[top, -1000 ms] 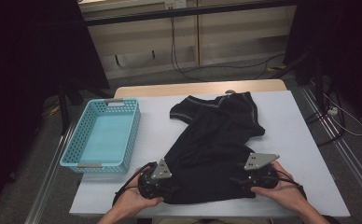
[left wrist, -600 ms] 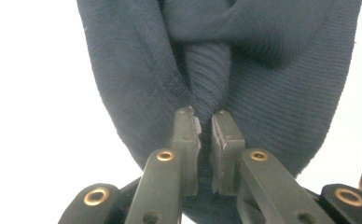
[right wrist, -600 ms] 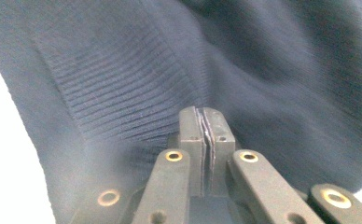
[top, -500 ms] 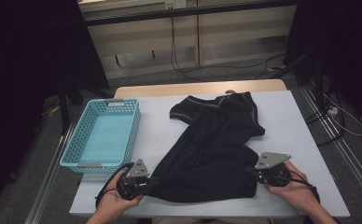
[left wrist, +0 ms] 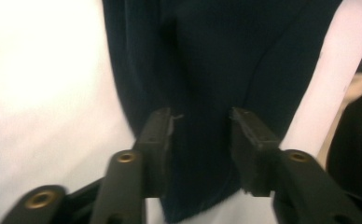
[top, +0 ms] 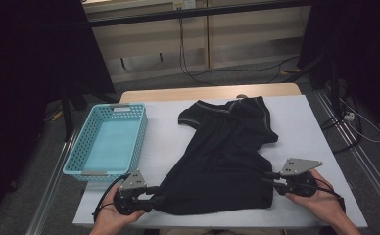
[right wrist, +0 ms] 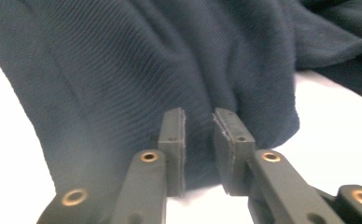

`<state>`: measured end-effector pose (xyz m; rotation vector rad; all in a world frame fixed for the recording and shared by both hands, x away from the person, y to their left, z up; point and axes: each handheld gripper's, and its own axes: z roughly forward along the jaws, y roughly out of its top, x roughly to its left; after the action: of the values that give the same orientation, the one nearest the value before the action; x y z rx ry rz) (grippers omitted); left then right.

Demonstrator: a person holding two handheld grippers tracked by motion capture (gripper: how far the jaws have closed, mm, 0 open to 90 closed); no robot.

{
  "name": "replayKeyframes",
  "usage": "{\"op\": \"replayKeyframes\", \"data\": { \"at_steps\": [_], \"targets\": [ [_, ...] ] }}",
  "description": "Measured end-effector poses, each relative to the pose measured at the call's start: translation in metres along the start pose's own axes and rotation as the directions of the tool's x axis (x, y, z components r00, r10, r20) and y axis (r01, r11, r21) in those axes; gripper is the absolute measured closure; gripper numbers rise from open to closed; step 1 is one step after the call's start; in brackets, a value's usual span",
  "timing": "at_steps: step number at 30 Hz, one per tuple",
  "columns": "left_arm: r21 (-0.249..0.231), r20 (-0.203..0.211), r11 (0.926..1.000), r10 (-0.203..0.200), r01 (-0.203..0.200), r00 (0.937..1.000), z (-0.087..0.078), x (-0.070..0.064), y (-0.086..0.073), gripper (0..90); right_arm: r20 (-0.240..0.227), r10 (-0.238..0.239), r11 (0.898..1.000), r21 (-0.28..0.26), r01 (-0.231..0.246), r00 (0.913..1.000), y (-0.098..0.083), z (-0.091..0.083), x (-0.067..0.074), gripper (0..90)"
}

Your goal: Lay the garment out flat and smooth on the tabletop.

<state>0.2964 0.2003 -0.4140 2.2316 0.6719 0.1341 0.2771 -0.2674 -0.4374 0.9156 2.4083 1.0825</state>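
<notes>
High view: both grippers' fingers (top: 154, 196) (top: 269, 177) just reopened, parted around the dark shirt's (top: 222, 161) hem.

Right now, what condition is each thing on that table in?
Dark shirt: spread out on the table, bunched and creased near the collar, hem toward the person.
Blue basket: upright, nothing inside.
Left gripper: at the shirt's near left corner, jaws just opening, cloth between them, not pinched.
Right gripper: at the near right corner, jaws just opening, narrow gap over the cloth.
</notes>
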Motion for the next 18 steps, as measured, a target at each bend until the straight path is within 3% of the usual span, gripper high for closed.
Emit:
{"op": "replayKeyframes", "data": {
  "at_steps": [4, 8, 10, 12, 14, 18],
  "targets": [
    [-0.042, -0.014, 0.9991, -0.003, 0.002, 0.9999, 0.0, 0.004, 0.011, 57.7, 0.064, 0.033, 0.999, -0.035, -0.031, 0.9974, 0.005, -0.001, -0.007, 69.6],
    [-0.028, -0.049, 0.9996, 0.001, -0.002, 0.9988, 0.011, 0.01, 0.019, 55.9, 0.091, 0.068, 0.997, -0.043, -0.065, 0.9935, 0.004, -0.003, -0.015, 70.5],
    [-0.01, -0.073, 0.9999, 0.003, -0.004, 0.9973, 0.019, 0.015, 0.023, 54.0, 0.087, 0.071, 0.997, -0.023, -0.069, 0.9937, 0.001, 0.0, -0.016, 69.4],
    [0.022, -0.048, 0.9996, 0.017, -0.016, 0.9987, 0.032, 0.019, 0.025, 54.0, 0.089, 0.065, 0.998, -0.007, -0.064, 0.9939, 0.0, 0.002, -0.014, 67.3],
    [0.059, -0.1, 0.9978, 0.038, -0.032, 0.9942, 0.044, 0.02, 0.027, 54.6, 0.082, 0.066, 0.998, 0.0, -0.066, 0.9945, -0.001, 0.003, -0.012, 65.9],
    [0.086, -0.115, 0.9962, 0.024, -0.014, 0.993, 0.058, 0.029, 0.033, 55.2, 0.051, 0.056, 0.998, 0.015, -0.056, 0.9971, -0.005, 0.003, -0.009, 67.0]
  ]
}}
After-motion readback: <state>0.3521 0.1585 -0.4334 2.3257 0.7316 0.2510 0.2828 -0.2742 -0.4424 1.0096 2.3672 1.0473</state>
